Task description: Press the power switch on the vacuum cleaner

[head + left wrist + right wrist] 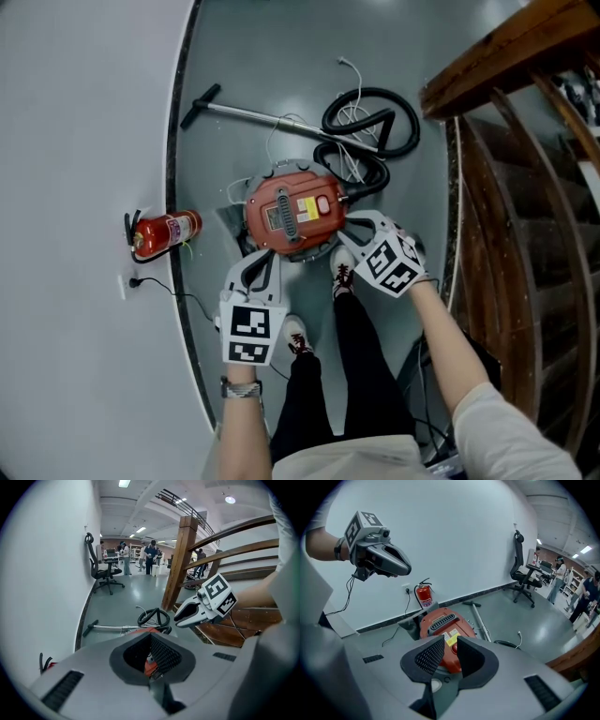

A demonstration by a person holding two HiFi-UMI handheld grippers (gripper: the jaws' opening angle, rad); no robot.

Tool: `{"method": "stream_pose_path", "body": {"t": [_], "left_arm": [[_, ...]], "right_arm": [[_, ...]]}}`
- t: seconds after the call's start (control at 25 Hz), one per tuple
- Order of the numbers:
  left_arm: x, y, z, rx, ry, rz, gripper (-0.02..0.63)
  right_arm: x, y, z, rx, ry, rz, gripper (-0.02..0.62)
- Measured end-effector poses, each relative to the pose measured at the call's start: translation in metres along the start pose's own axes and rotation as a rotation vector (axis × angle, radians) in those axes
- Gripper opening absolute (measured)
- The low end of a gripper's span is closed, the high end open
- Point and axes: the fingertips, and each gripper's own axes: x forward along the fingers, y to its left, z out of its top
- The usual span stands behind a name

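Over the vacuum cleaner [292, 214], right gripper [349, 234] hovers, fingers [423, 656] apart.

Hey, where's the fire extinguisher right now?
In the head view the fire extinguisher stands on the left, at the foot of the white wall, just left of the red vacuum cleaner.

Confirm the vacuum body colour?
Red-orange vacuum, with a yellow label on top. It shows best in the head view.

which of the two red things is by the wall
The fire extinguisher, a slim cylinder by the wall; the vacuum is the big round one out on the floor.
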Motion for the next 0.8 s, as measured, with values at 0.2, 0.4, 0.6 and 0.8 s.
{"method": "stream_pose_path", "body": {"t": [0.2, 0.4, 0.6, 0.8], "left_arm": [[0.003, 0.005, -0.003, -0.004, 0.006, 0.001, 0.000], [0.010, 0.008, -0.003, 0.005, 0.014, 0.002, 0.000], [0.017, 0.005, 0.001, 0.021, 0.007, -0.012, 0.000], [0.023, -0.001, 0.002, 0.031, 0.013, -0.031, 0.000]], "right_arm": [[0.020, -0.003, -0.006, -0.020, 0.029, 0.021, 0.098], [0.038, -0.004, -0.014, -0.038, 0.061, 0.042, 0.098], [0.057, -0.004, -0.031, -0.058, 0.109, 0.065, 0.098], [0.076, -0.006, -0.041, -0.045, 0.147, 0.082, 0.098]]}}
